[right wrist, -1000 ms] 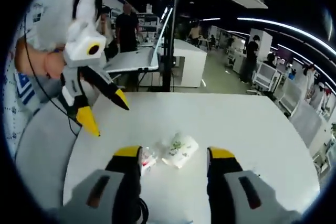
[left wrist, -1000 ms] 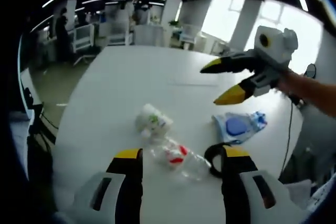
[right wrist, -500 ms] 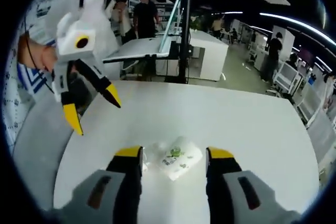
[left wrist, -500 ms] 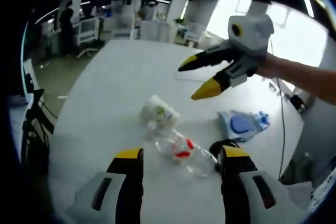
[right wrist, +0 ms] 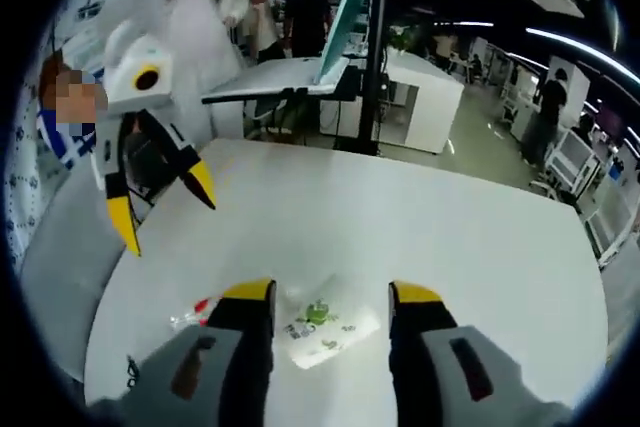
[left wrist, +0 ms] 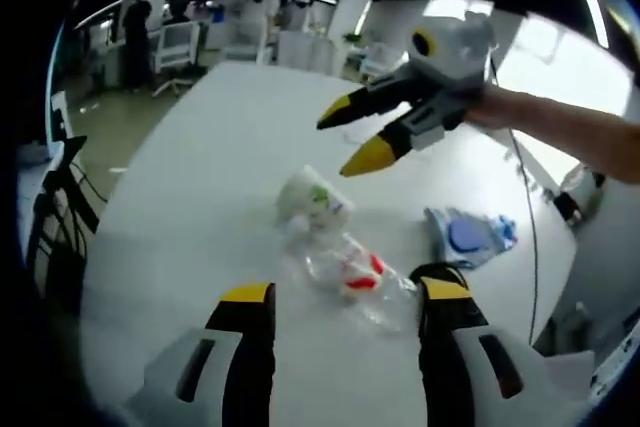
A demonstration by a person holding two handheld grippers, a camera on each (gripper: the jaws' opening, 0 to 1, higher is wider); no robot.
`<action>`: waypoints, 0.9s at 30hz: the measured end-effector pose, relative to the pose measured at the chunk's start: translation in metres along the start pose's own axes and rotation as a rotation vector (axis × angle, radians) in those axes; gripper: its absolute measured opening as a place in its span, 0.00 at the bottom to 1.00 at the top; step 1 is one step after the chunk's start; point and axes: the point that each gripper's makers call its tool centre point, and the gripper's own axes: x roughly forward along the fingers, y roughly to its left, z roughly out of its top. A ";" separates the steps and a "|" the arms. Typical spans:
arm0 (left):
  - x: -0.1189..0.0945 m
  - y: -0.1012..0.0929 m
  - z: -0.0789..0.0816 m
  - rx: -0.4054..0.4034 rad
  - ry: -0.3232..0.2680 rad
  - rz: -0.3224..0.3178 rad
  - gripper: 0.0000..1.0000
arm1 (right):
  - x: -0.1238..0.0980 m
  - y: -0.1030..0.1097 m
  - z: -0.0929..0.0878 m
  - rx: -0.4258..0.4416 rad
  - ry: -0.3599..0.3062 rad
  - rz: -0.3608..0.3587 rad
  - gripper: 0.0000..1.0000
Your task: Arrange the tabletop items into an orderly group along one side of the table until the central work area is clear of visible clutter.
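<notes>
Crumpled white cup (right wrist: 325, 322) lies on the white tabletop (right wrist: 450, 237) between the spread jaws of the right gripper (right wrist: 329, 294); clear plastic bottle (left wrist: 350, 277) sits between the left gripper (left wrist: 343, 294) jaws, also spread, blue pouch (left wrist: 467, 237) beyond its right jaw

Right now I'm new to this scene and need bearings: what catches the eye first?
The right gripper, jaws wide open, hangs over the white table just above a crumpled paper cup. Beside the cup lies a clear bottle with a red label, and further right a blue pouch.
</notes>
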 end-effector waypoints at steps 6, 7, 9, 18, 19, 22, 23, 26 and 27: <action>0.003 0.008 -0.004 -0.023 0.002 0.004 0.53 | 0.000 -0.008 0.003 -0.009 0.003 0.036 0.37; 0.003 0.008 -0.005 -0.023 0.003 0.003 0.53 | 0.002 -0.006 0.001 -0.013 0.008 0.050 0.37; 0.006 0.006 -0.006 -0.027 0.006 -0.005 0.53 | 0.005 -0.006 -0.007 -0.040 0.044 0.060 0.38; 0.014 0.000 -0.014 -0.044 0.007 -0.029 0.51 | 0.013 -0.009 -0.008 -0.051 0.039 0.133 0.35; 0.015 -0.001 -0.016 -0.046 0.014 -0.032 0.51 | 0.015 -0.009 -0.010 -0.054 0.045 0.136 0.36; 0.014 0.002 -0.022 -0.065 0.016 -0.035 0.51 | 0.021 -0.009 -0.012 -0.082 0.061 0.145 0.37; 0.013 0.003 -0.023 -0.067 0.015 -0.035 0.50 | 0.023 -0.010 -0.010 -0.079 0.058 0.151 0.36; 0.010 0.008 -0.023 -0.081 0.007 -0.022 0.49 | 0.027 -0.011 -0.006 -0.059 0.038 0.181 0.34; 0.009 0.008 -0.022 -0.085 0.004 -0.022 0.49 | 0.029 -0.008 -0.004 -0.047 0.025 0.202 0.33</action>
